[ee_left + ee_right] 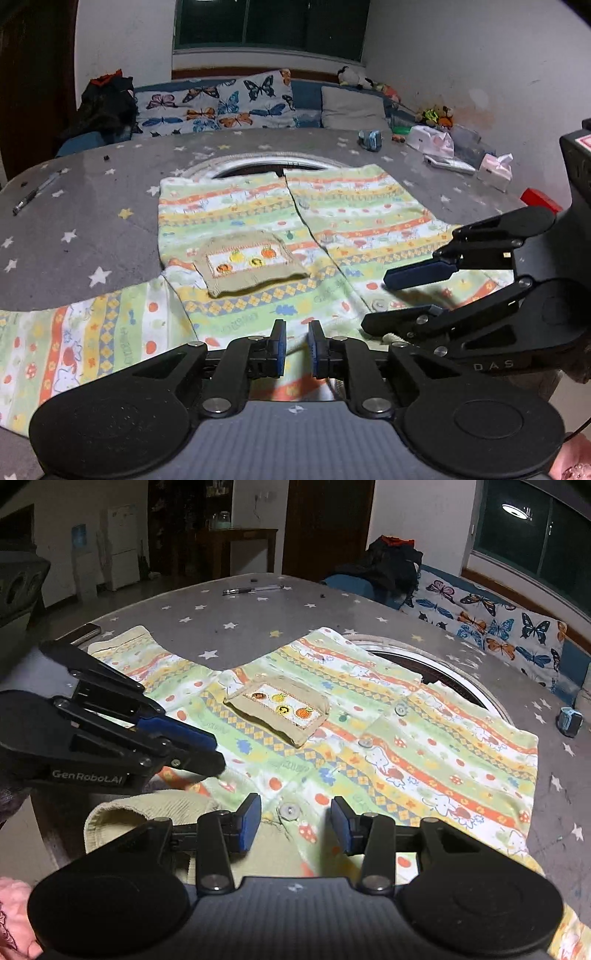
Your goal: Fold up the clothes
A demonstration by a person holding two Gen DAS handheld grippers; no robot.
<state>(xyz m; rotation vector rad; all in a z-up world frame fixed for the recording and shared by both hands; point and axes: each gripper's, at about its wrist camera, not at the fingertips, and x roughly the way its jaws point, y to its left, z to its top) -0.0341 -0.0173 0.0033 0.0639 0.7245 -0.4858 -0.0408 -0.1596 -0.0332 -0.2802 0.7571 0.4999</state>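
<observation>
Shirt (332, 229) spread flat, front up with pocket (245, 264) showing, on star-print table (92, 192) ready for folding; left gripper (296, 345) narrowly parted, right gripper (295, 821) wide apart, both empty over near collar edge, seemingly poised to pinch.

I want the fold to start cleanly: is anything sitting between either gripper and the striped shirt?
Nothing visible. The left gripper and right gripper both hover open directly over the striped shirt. The pen lies on the table, clear of the fabric.
</observation>
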